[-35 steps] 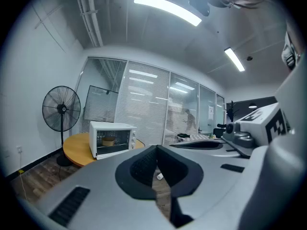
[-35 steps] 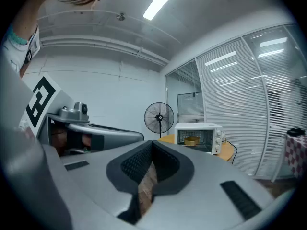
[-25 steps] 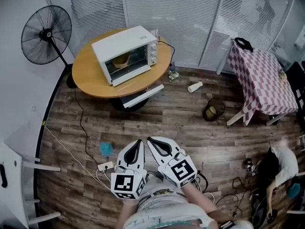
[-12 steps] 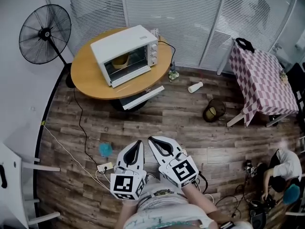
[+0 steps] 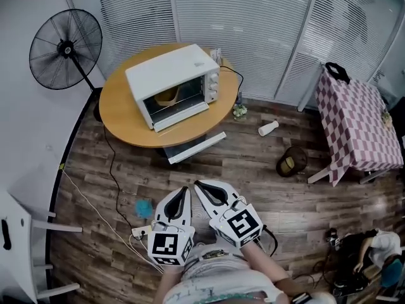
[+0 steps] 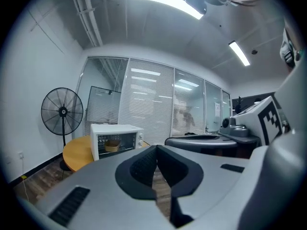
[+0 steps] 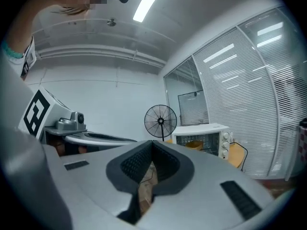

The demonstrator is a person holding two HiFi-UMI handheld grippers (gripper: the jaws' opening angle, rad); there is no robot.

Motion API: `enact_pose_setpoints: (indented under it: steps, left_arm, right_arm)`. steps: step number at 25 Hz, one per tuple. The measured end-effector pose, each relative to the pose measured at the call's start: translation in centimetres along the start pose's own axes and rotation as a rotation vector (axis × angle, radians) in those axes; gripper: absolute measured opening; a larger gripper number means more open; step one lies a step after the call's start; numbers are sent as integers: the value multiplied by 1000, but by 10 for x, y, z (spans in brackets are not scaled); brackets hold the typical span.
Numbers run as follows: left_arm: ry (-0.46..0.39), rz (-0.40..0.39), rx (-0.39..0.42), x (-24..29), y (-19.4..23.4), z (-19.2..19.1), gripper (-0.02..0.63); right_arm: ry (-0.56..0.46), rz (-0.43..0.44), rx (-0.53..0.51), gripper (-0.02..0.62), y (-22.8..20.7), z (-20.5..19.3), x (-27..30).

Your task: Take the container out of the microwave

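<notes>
A white microwave (image 5: pixel 174 84) stands on a round wooden table (image 5: pixel 123 116) across the room. Through its glass front a yellowish container (image 5: pixel 167 97) shows inside. The microwave (image 6: pixel 115 138) and container (image 6: pixel 112 145) also appear far off in the left gripper view. In the right gripper view I see the same microwave (image 7: pixel 201 138) and container (image 7: pixel 194 143). My left gripper (image 5: pixel 184 190) and right gripper (image 5: pixel 197 185) are side by side low in the head view, over the wooden floor. Both point toward the table, are shut and hold nothing.
A black standing fan (image 5: pixel 66 46) is left of the table. On the floor lie a white panel (image 5: pixel 193 147), a power strip with cables (image 5: pixel 142 231), a blue object (image 5: pixel 143 206), a white cup (image 5: pixel 268 128) and a basket (image 5: pixel 290 164). A checked-cloth table (image 5: pixel 357 122) and a crouching person (image 5: pixel 367 252) are at right.
The table and microwave now sit lower and nearer in the head view; both grippers have advanced toward them, still shut. The person at lower right has shifted.
</notes>
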State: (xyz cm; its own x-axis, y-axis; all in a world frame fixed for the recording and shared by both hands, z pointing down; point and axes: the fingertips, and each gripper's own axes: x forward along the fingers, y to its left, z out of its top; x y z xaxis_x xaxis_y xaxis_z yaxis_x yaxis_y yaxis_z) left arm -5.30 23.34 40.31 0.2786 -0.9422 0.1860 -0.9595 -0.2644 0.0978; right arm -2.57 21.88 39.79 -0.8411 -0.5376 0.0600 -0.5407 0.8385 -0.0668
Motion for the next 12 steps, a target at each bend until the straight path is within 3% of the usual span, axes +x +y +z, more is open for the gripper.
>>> enact_pose_setpoints:
  steps: [12]
  left_arm:
    - [33,26,-45,54,26,-1,14]
  right_arm:
    - [40,50,0,-8,-41,-1,44]
